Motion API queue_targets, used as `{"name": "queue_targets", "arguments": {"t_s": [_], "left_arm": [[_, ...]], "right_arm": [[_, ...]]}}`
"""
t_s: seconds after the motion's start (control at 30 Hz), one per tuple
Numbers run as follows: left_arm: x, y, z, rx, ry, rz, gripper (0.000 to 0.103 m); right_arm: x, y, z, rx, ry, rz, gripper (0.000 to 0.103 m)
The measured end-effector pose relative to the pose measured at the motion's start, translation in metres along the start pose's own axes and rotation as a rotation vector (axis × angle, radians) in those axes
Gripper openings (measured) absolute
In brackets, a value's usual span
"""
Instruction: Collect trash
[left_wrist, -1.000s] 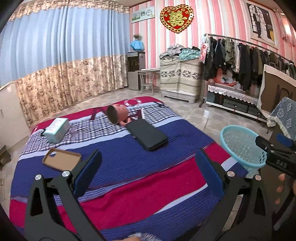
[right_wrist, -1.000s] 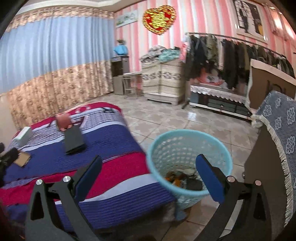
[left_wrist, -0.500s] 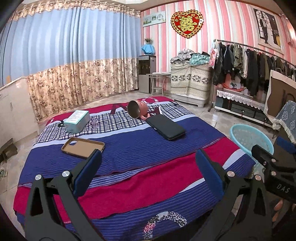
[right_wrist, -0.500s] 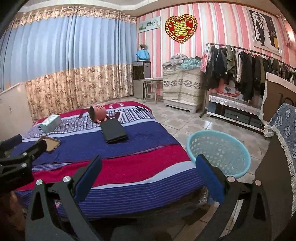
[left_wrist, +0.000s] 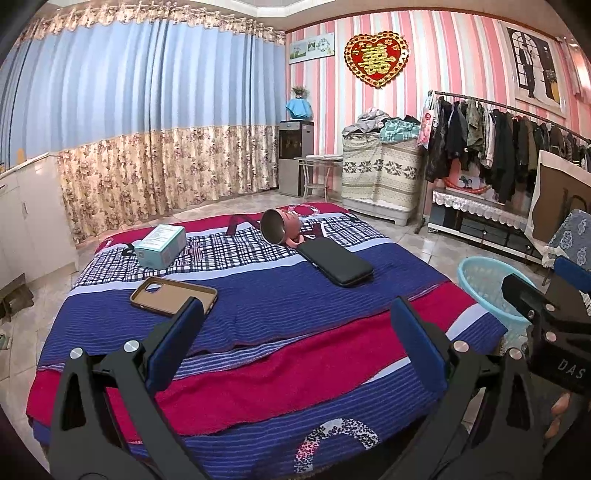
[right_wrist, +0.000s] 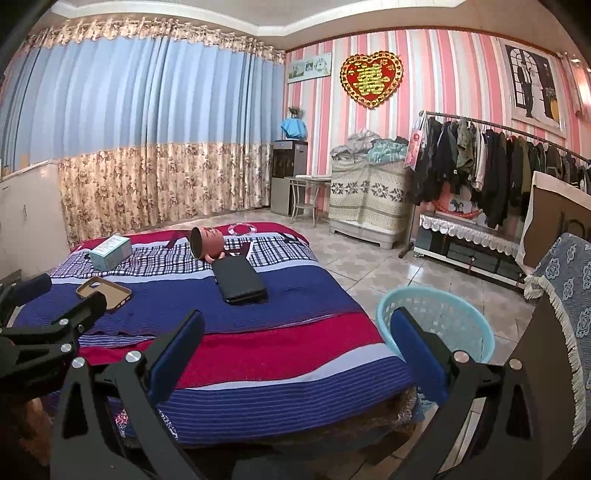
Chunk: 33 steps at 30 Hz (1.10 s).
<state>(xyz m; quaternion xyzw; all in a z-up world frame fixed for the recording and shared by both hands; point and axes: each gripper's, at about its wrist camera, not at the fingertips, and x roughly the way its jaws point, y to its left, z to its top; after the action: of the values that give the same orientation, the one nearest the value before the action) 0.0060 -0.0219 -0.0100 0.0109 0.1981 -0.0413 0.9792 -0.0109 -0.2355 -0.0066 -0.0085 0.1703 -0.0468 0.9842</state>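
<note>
Bed blanket carries: phone case at 9 o'clock, teal box at 10, tipped pink cup at 12 touching black wallet; clothes rack at 2

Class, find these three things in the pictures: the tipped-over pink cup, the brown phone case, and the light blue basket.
pink cup (left_wrist: 277, 229), left wrist view: on its open mouth.
brown phone case (left_wrist: 173, 295), left wrist view: on its inner face.
light blue basket (right_wrist: 443, 314), right wrist view: on its inner mesh wall.
</note>
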Motion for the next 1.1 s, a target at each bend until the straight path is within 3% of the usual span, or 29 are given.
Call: {"name": "queue_targets", "arguments": {"t_s": [1.1], "left_arm": [[-0.0002, 0.0008, -0.0007, 0.009, 0.001, 0.004, 0.098]], "right_arm": [[0.0005, -0.0086, 0.0019, 0.029, 0.003, -0.027, 0.098]]}}
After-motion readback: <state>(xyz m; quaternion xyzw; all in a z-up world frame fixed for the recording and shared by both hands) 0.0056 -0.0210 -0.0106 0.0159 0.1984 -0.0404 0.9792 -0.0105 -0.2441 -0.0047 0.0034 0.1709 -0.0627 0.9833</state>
